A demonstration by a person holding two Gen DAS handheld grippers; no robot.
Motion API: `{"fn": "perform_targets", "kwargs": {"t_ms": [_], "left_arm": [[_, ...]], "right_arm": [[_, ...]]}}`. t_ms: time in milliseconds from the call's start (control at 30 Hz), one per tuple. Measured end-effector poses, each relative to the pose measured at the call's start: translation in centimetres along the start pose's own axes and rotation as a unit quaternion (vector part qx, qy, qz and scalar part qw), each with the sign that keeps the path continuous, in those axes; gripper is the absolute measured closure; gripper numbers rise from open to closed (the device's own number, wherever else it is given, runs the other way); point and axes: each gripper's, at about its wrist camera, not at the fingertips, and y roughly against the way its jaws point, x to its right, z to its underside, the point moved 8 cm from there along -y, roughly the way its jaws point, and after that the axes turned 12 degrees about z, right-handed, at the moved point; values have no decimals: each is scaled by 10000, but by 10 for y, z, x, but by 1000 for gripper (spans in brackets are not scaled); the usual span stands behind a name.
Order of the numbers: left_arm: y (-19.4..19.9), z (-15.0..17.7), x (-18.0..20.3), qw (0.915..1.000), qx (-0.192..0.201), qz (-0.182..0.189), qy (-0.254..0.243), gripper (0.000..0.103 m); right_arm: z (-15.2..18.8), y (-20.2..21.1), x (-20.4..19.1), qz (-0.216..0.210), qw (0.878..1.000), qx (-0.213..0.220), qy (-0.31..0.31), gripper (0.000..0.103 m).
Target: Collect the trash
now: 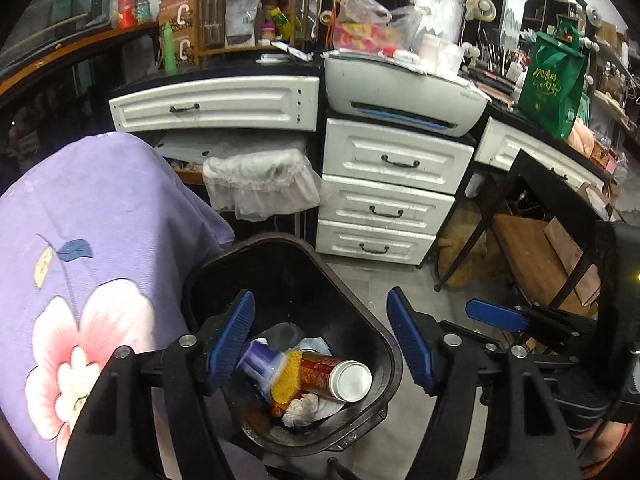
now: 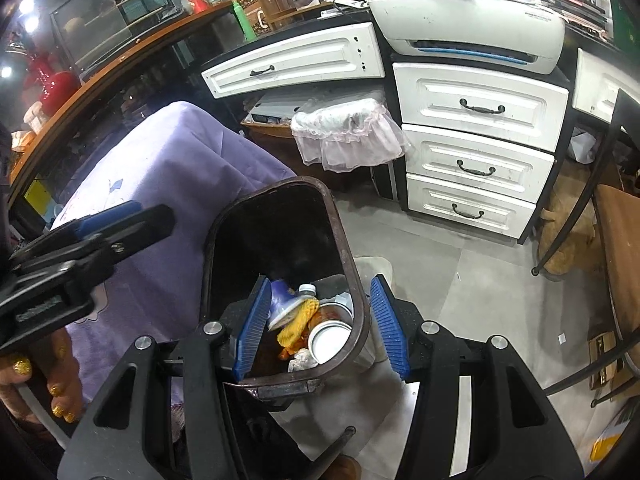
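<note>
left gripper [image 1: 320,336] hangs spread wide, empty, over the dark plastic trash bin [image 1: 376,340] by the lavender flowered cloth [image 1: 100,220]; red metal can [image 1: 336,374] lies inside; right gripper [image 2: 320,320] half-spread, straddling the bin's right wall, pads not pressing.

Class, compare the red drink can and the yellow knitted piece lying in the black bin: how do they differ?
The red drink can is a rigid, shiny metal cylinder; the yellow knitted piece is soft, matt and crumpled. The can lies on its side with its silver end towards the camera; the knit has no fixed shape. Both lie touching in the black bin.
</note>
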Motion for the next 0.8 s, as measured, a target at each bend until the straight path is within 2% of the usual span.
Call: {"fn": "perform_targets", "kwargs": {"t_ms": [133, 267, 300, 333, 367, 400, 533, 600, 633, 667, 800], "left_arm": [[25, -3, 0, 9995, 288, -45, 112, 23], [54, -5, -5, 9981, 564, -224, 93, 18], [65, -5, -6, 9973, 673, -287, 92, 15], [72, -6, -6, 9966, 749, -331, 91, 12], [81, -6, -8, 9956, 850, -394, 90, 9], [89, -6, -9, 9946, 928, -451, 89, 8], [128, -2, -18, 9875, 1295, -896, 28, 6], [150, 4, -24, 9816, 1482, -1206, 33, 6], [157, 5, -27, 9792, 1554, -1301, 55, 6], [167, 8, -29, 9763, 1645, -1406, 88, 6], [203, 24, -40, 9635, 1933, -1839, 230, 6]], "right_arm": [[0, 9, -4, -23, 10000, 57, -17, 50], [-3, 27, -11, 1, 9996, 266, 12, 50], [-5, 33, -13, -2, 9994, 339, 11, 48], [-6, 40, -16, 1, 9990, 439, 5, 38], [-7, 46, -18, 9, 9986, 532, -12, 32], [-8, 56, -23, 18, 9976, 691, -16, 31], [-10, 95, -54, -44, 9920, 1227, 294, 26], [-10, 114, -68, -43, 9880, 1495, 386, 18], [-9, 124, -74, -20, 9857, 1636, 408, 11], [-7, 136, -82, 2, 9823, 1823, 435, 9], [-1, 167, -101, 10, 9745, 2184, 506, 6]]}}
